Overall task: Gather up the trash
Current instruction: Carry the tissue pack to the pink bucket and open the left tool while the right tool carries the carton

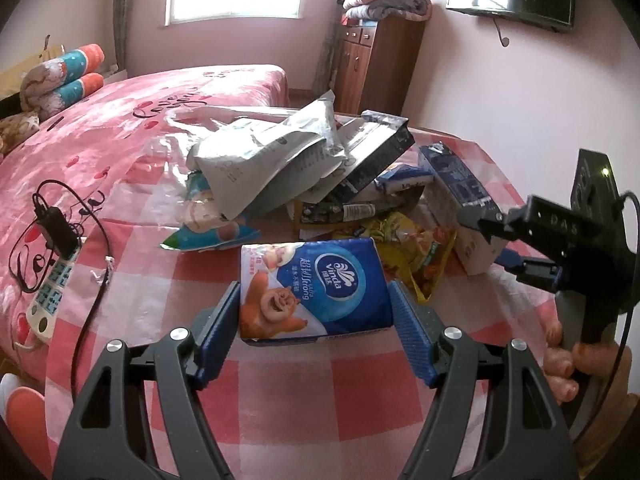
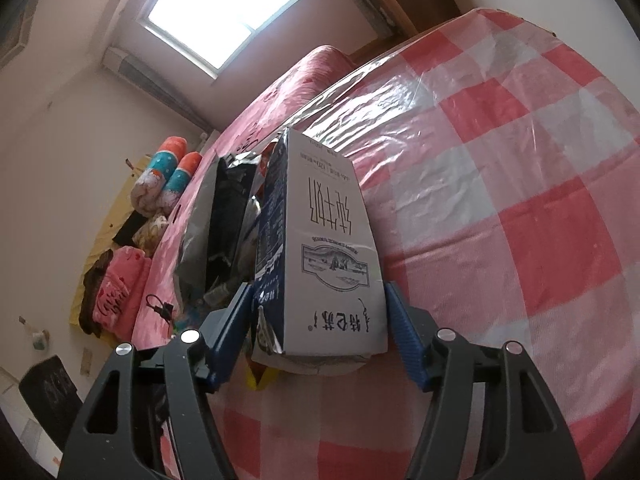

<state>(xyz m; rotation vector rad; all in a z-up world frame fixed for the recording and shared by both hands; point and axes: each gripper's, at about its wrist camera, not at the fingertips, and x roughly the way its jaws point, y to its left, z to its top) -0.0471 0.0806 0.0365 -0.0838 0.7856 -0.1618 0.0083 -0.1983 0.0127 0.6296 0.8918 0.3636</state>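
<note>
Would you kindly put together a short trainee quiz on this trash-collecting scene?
1. True or false: the left tongs straddle the tissue pack.
2. What sits between the right tongs? A) milk carton B) power strip C) blanket
3. Fill in: the trash pile lies on a pink-and-white ____ tablecloth.

Key: 1 true. 2 A, the milk carton. 3 checked.

Glossy plastic tablecloth [image 1: 280, 400], cardboard carton [image 2: 332, 264]
</note>
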